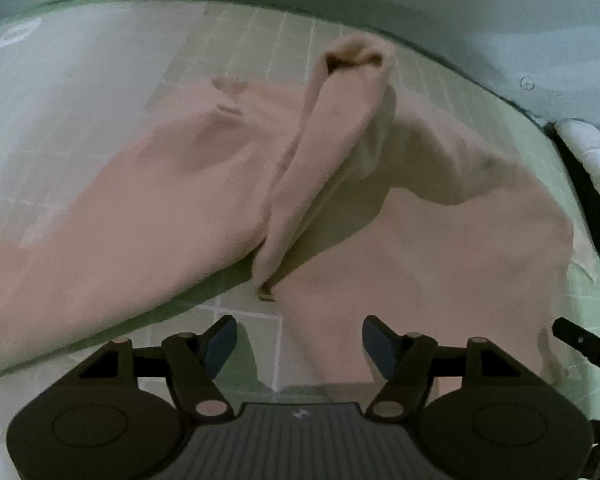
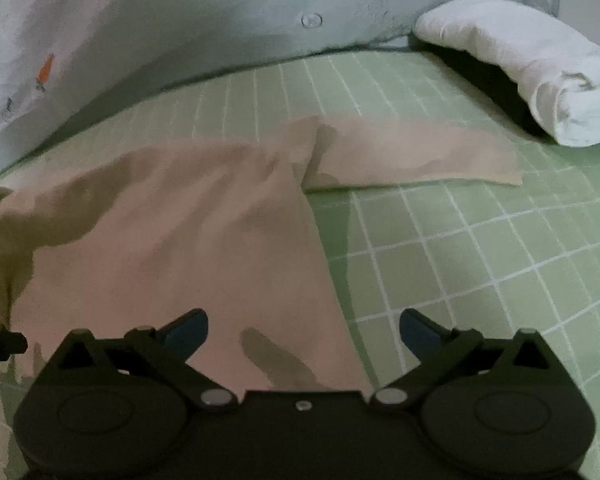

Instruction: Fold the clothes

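A pink garment point(image 1: 160, 216) is seen spread on a green gridded mat point(image 2: 480, 264), one sleeve point(image 1: 320, 152) folded inward and running from 12 to 6 o'clock in the left view, its cuff end stopping just short of the left gripper point(image 1: 299, 340). Both jaws are held wide, nothing between them. In the right view the cloth's edge passes under the right gripper point(image 2: 304, 332), a second sleeve point(image 2: 412, 156) trailing toward 2 o'clock. The left gripper is judged nearer the folded sleeve. A white roll point(image 2: 520, 68) lies beyond.
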Demonstrator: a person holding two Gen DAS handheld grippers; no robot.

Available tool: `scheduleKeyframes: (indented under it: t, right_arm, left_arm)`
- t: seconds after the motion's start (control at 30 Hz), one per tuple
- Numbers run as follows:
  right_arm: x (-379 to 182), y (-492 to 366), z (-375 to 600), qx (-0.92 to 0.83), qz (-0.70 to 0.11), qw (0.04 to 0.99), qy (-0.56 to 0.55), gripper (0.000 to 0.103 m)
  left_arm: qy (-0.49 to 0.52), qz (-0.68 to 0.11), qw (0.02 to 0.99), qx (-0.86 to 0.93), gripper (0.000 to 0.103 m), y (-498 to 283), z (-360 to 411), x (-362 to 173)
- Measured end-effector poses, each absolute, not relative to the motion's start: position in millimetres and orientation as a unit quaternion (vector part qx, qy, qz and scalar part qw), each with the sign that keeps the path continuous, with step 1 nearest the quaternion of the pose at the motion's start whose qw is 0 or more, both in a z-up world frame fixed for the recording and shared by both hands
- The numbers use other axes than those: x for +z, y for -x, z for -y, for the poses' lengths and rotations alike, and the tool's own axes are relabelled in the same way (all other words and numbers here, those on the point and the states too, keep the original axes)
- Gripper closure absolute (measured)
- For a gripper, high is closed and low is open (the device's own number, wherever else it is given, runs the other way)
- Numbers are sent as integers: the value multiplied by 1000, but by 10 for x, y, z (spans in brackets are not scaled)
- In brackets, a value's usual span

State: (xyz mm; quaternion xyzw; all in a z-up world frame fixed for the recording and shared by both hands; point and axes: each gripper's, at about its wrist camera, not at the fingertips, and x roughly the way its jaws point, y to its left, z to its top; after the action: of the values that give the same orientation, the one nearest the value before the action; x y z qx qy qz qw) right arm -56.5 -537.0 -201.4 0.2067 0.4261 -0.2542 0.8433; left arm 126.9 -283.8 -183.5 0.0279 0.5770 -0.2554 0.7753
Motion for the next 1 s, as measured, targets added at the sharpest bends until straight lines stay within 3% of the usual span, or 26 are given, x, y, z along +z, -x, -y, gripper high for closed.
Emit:
scheduleKeyframes:
  t: [0.13,0.23,0.27,0.33,0.37,0.4,0.43,0.53,1.0]
  right_arm:
    - [-2061,497,5346,-257,-442,837,-195,1]
    - [-2056,451,5342,-251,-448,835,-195,20]
    - [-2068,435,5337,-247,-451,834,-200,33]
    - [-2066,423,5320,-242,-453,836,-194,46]
    - [-2064,418,5312,-238,-454,837,-191,60]
    - [-2052,425,5315,-231,-454,839,-193,84]
    - [-2046,441,5331,-225,-450,840,-205,94]
    - [-1967,575,5349,-219,-422,846,-240,94]
    - [-1362,1359,4714,-170,-365,900,-165,94]
  left_arm:
    - [-19,-571,780,-254,31,-1299,2843,-1849]
    - [-17,-567,784,-253,33,-1299,2836,-1847]
    - [-20,-564,786,-251,34,-1295,2831,-1846]
    - [-29,-557,793,-245,53,-1282,2827,-1841]
    - [-27,-556,794,-244,60,-1286,2817,-1841]
    - [-22,-556,794,-245,75,-1294,2803,-1842]
    - [-16,-556,794,-246,88,-1303,2789,-1842]
    - [17,-554,798,-237,95,-1271,2719,-1861]
    - [55,-488,843,-220,99,-372,2118,-1320]
